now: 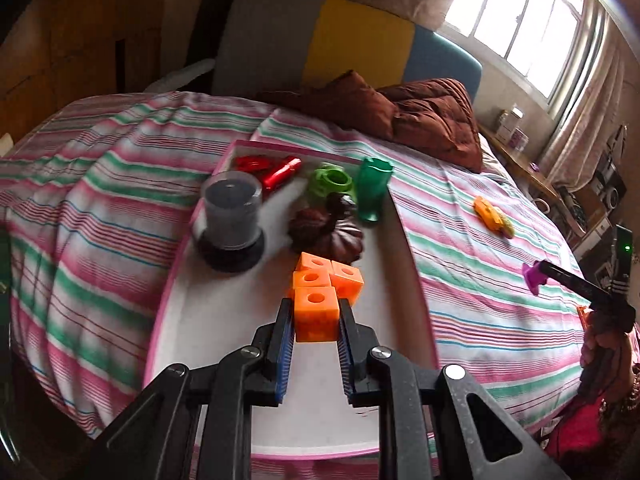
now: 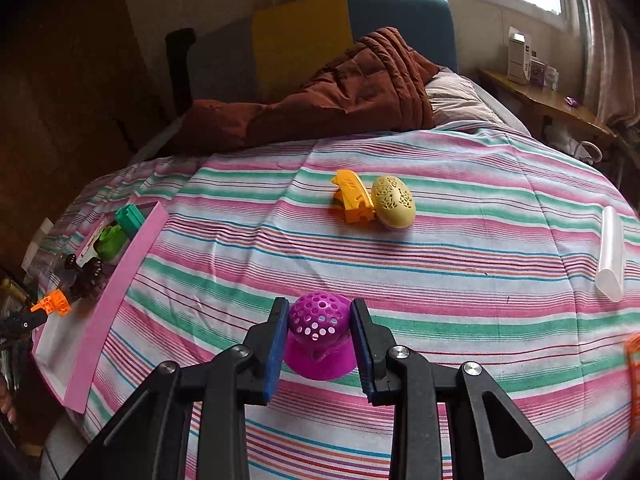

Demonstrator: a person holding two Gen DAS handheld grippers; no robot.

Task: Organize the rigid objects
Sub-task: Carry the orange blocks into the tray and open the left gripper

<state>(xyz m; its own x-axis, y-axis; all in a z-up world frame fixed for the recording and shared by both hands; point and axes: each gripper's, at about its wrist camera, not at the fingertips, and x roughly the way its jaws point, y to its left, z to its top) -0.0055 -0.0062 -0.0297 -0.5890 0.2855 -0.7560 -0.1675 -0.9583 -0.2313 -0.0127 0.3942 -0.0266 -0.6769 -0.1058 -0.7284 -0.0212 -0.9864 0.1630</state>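
My left gripper (image 1: 316, 312) is shut on an orange cube (image 1: 316, 314) and holds it over the white tray (image 1: 224, 320) with a pink rim, just in front of three more orange cubes (image 1: 328, 274). The tray also holds a grey lidded canister (image 1: 232, 210), brown fluted moulds (image 1: 326, 228), a green ring (image 1: 332, 180), a green cup (image 1: 372, 190) and red pieces (image 1: 268, 168). My right gripper (image 2: 320, 330) is shut on a purple perforated dome piece (image 2: 318, 336) above the striped bedspread (image 2: 440, 280); it also shows in the left wrist view (image 1: 534, 276).
An orange clip (image 2: 352, 198) and a yellow patterned egg (image 2: 394, 202) lie on the bed ahead of the right gripper. A white tube (image 2: 610, 256) lies at the right. A brown quilt (image 2: 340, 92) is heaped at the headboard. The pink tray rim (image 2: 116, 304) is at the left.
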